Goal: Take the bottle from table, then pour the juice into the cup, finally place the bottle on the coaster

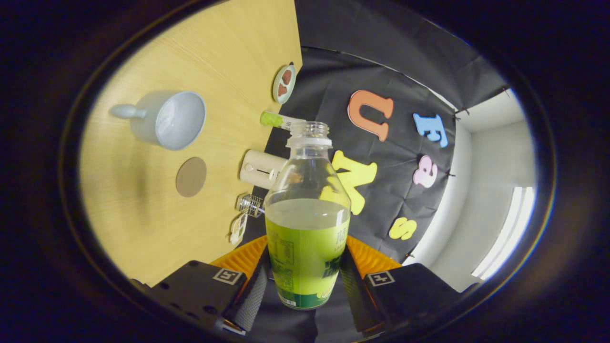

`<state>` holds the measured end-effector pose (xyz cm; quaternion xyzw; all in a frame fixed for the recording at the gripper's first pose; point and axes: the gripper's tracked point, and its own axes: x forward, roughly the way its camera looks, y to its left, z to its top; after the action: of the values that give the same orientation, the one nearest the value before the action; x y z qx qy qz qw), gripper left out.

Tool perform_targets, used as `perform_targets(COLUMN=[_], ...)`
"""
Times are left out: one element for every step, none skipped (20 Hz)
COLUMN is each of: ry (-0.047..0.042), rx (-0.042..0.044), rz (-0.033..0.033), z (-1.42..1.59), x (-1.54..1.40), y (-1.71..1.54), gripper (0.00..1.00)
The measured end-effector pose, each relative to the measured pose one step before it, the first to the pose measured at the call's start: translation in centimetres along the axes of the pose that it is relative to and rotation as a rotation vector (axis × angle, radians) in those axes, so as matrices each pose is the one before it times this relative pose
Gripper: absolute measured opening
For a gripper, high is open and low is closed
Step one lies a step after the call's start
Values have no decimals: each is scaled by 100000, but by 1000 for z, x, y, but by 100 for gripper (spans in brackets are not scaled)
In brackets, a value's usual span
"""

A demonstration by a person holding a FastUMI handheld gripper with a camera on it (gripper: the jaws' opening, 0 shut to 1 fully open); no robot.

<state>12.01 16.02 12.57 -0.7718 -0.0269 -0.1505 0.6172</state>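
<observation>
One wooden table [157,228] w/ pale cup [169,119] and round brown coaster [191,176] just beside it. Uncapped bottle [307,214], part full of juice, sits between the fingers; gripper [305,286] pinches its lower body on both sides, clear of the table

Open wooden counter [143,209] around brown coaster [191,176]; white cup [169,119] just beside it, small clutter lining counter's far edge. Hand-held gripper [305,281] clamped on bottle [307,219].
</observation>
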Motion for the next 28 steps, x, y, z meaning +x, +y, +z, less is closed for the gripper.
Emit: perform_targets(ry=[2506, 3117, 3277, 3116, 3182, 3134, 2322, 1917, 1569, 1941, 2212, 1138, 2164, 1143, 536, 657, 274, -972, -3265, -3280, 1327, 1923, 929, -74, -1985, 1, 2066, 1013], rx=[5307, 6999, 7905, 7626, 7867, 8602, 8370, 7768, 7938, 8169, 9178, 9620, 8693, 8921, 8824, 7928, 7299, 6773, 6468, 7031, 3916, 3301, 3060, 3667, 3046, 2282, 1263, 956], rz=[131, 917, 991, 969, 545, 1045, 2667, 2130, 2937, 3433, 4454, 6377, 4911, 3196, 3125, 2342, 2308, 73, -1771, 264, 2036, 3075, 2737, 2316, -1514, -905, 517, 453], z=[-380, -520, -563, -418, -461, -458, -333, -5, -202, -188, -296, 9, -93, 42, 201, 218, 79, 433, 682, 780, -93, -219, -391, -23, 577, 149, -453, -434], x=[213, 319, 198, 178, 135, -130, -109, -30, 45, -28, -53, -253, 100, 37, -266, -57, 164, 139, -258, -17, 114, 91, 73, -173, -91, 392, 645, 640], y=[146, 277, 241, 91, -16, 107, 642, 415, 338, 619, 580, 960, 698, 287, -16, 73, 59, -211, -903, -49, 301, 483, 565, 177, -783, -233, 142, 121], gripper=[81, 81, 80, 80, 80, 80, 80, 81, 81, 81, 81, 81, 81, 81, 81, 81, 81, 81, 80, 80, 80, 80, 80, 81, 80, 80, 80, 80])
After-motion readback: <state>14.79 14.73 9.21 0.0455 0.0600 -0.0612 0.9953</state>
